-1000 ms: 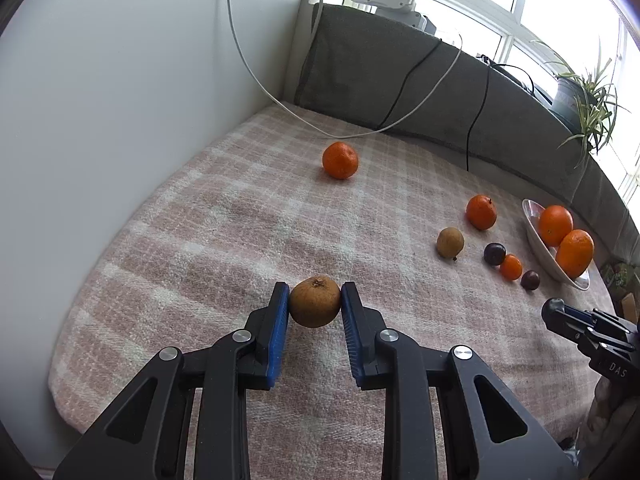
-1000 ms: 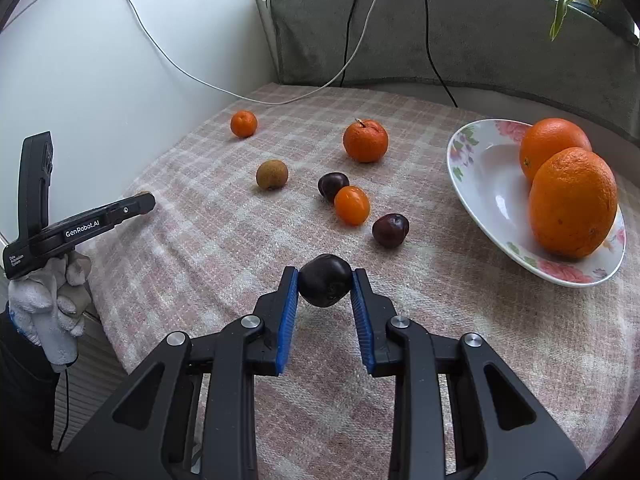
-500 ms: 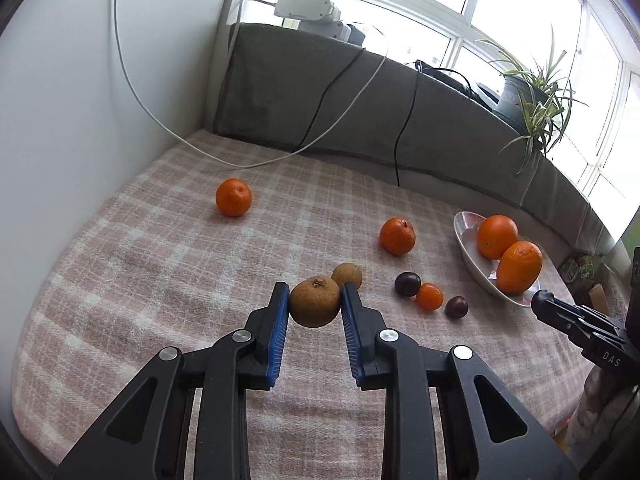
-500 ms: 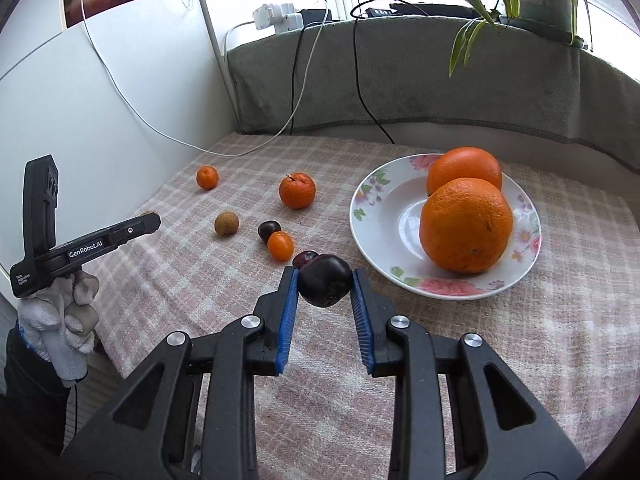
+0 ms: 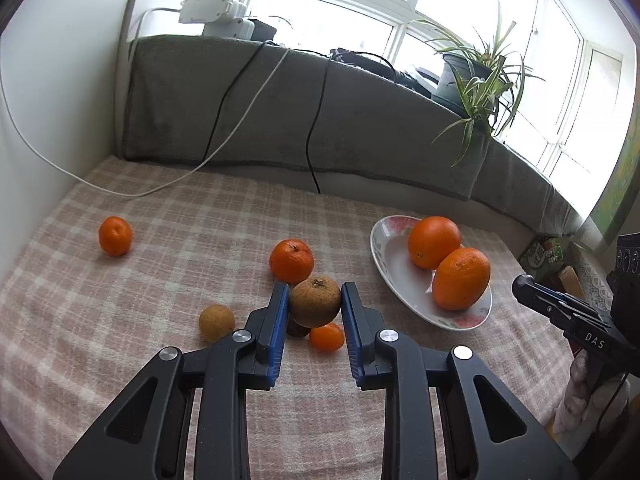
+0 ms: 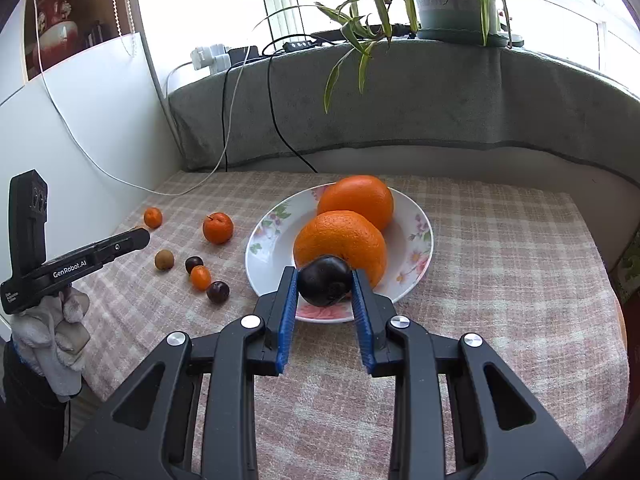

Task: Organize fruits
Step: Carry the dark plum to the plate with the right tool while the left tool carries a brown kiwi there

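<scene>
Both loads swung toward the plate point(image 6: 416, 216) within the last second. Left gripper point(image 5: 315, 307) clenched on a brown fruit point(image 5: 315, 301), now mid-frame just left of the plate, above the loose fruit on the checked desk point(image 5: 160, 280). Right gripper point(image 6: 325, 286) grasping a dark plum point(image 6: 325, 285), now overlapping the plate's near rim and the front orange point(image 6: 340, 240). Probably close to release: plum first, then the brown fruit.

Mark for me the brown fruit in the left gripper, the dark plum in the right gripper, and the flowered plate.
brown fruit point(image 5: 315, 301), left wrist view, middle of its skin between the blue pads.
dark plum point(image 6: 325, 281), right wrist view, middle of its glossy front.
flowered plate point(image 6: 421, 236), right wrist view, bare right rim.
</scene>
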`<state>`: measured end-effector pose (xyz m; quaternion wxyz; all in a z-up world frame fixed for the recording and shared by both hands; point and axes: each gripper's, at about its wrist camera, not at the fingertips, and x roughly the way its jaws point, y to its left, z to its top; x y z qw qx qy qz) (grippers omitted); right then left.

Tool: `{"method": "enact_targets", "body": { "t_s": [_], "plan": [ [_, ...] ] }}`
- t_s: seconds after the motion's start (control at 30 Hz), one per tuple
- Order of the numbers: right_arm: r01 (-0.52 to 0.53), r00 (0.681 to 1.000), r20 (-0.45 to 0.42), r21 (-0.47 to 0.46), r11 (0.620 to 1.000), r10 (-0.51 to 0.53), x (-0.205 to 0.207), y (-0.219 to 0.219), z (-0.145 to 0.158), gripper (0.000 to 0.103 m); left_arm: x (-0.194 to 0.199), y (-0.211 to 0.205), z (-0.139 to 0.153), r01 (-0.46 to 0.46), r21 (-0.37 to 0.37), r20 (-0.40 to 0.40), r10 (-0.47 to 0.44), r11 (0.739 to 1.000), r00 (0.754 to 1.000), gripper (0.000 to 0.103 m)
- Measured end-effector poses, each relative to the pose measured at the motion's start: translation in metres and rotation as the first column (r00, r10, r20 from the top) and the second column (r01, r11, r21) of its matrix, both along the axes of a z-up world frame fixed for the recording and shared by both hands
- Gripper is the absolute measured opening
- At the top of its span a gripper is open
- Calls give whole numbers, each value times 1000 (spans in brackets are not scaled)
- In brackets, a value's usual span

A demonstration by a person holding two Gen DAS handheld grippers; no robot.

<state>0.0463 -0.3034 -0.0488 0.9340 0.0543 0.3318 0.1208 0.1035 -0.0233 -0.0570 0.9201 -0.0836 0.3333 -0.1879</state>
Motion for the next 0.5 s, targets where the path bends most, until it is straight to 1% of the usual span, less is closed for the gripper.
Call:
{"method": "enact_targets", "body": {
  "t_s": [0.3, 0.5],
  "plan": [
    [40, 999, -20, 16, 999, -40, 25, -34, -5, 28, 16, -45, 1, 87, 6, -5, -87, 996, 996, 25],
    [45, 998, -34, 24, 999, -44, 43, -46, -9, 28, 27, -67, -1, 125, 9, -15, -124, 992, 992, 25]
  ]
}}
